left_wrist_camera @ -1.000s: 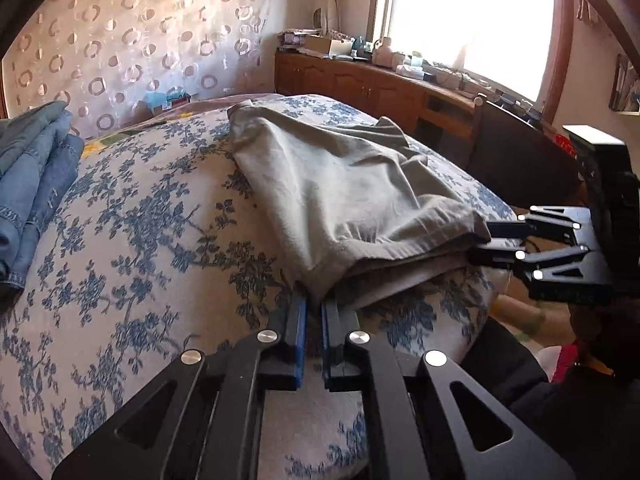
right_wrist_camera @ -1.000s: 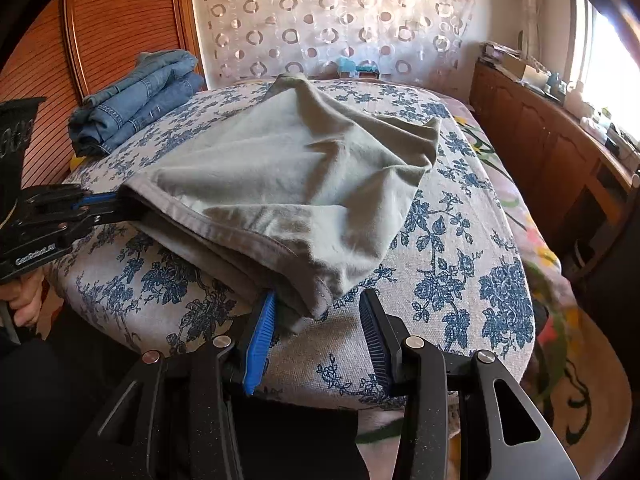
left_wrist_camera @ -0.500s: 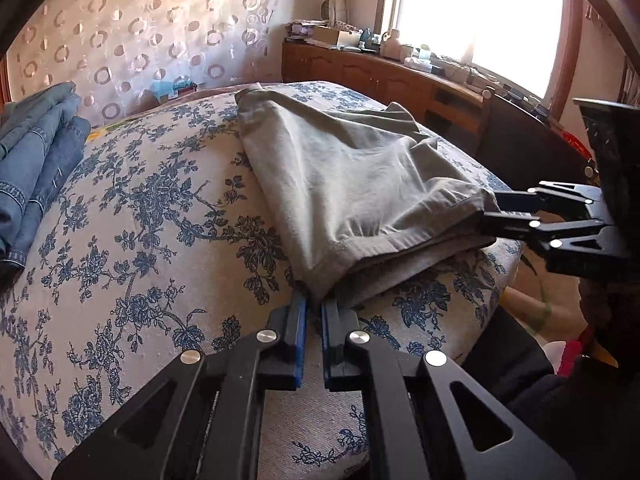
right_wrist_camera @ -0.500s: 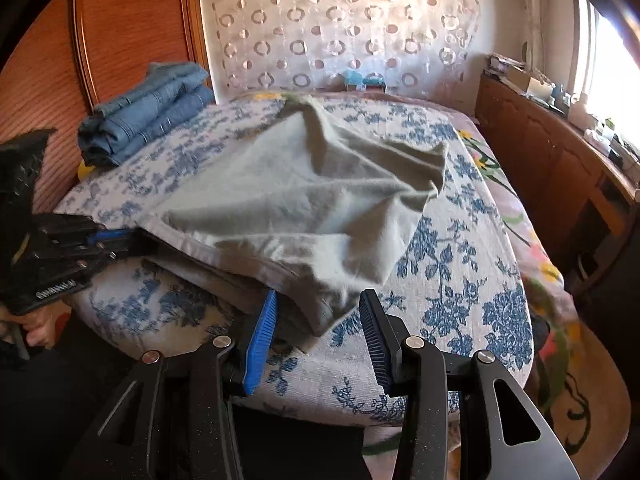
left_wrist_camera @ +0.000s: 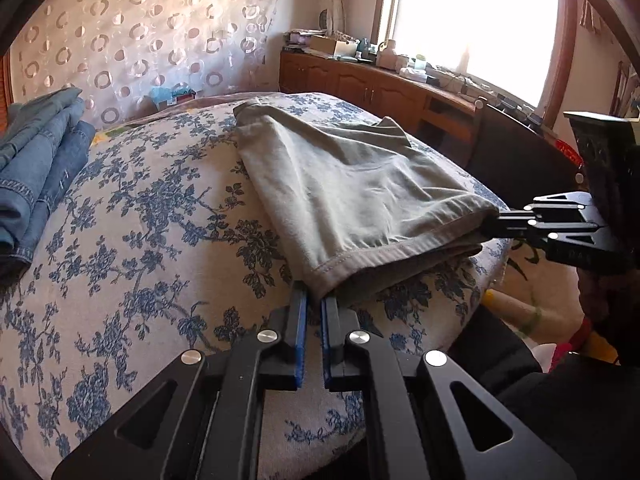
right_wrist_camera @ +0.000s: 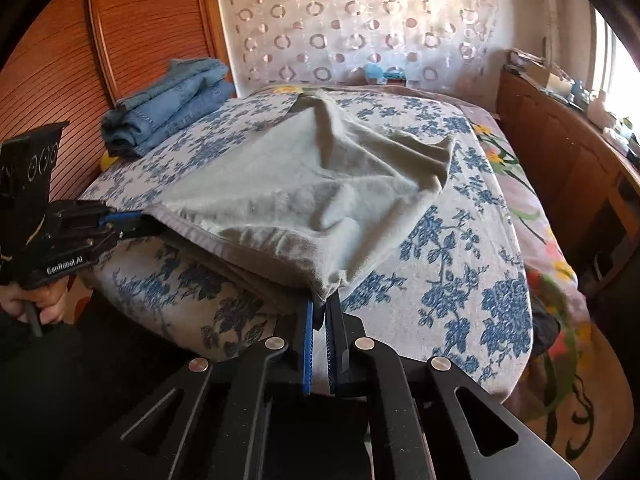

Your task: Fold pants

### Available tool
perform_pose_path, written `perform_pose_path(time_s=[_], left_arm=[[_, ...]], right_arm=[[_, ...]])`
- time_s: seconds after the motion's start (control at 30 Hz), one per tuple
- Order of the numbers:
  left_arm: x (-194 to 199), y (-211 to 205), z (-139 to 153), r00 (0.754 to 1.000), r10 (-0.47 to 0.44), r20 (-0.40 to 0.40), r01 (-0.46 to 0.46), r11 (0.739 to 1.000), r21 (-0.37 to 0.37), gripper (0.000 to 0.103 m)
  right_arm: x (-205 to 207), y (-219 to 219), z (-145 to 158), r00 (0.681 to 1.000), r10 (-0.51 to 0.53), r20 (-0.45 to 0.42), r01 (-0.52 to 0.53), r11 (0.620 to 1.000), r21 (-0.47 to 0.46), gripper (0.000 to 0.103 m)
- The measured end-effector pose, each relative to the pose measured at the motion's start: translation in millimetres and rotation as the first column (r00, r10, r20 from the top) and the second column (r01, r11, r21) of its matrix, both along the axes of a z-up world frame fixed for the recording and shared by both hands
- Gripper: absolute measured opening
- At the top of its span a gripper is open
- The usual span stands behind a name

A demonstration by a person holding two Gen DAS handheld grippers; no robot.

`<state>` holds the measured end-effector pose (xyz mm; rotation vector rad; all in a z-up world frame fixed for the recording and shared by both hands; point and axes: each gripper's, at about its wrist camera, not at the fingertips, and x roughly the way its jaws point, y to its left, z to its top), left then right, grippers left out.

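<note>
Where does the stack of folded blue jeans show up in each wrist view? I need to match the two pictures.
Left wrist view: the folded blue jeans lie at the far left edge, on the flowered bedcover.
Right wrist view: the jeans sit upper left, in front of the wooden panel.
Shared landmark: the curtain with rings behind the bed.

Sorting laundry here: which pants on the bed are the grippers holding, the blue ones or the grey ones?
The grey pants, spread mid-bed; both grippers pinch their near hem corners. The folded blue jeans lie untouched by the headboard.
</note>
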<state>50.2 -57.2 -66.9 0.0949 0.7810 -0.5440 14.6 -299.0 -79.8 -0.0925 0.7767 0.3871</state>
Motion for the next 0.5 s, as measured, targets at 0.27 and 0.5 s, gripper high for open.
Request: perform_pose_path(time_s=[0.27, 0.5], left_arm=[[-1.4, 8.7, -0.1, 0.999, 0.029, -0.013, -0.029, 0.999, 0.015, 0.008], [-2.5, 22.0, 16.7, 0.998, 0.052, 0.027, -0.051, 0.998, -0.026, 0.047]], right_arm=[[-1.8, -2.4, 7.5, 1.000, 0.013, 0.025, -0.014, 0.999, 0.042, 0.010], [-7.5, -6.2, 13.5, 0.996, -0.026, 0.087, 0.020, 0.997, 0.076, 0.023]])
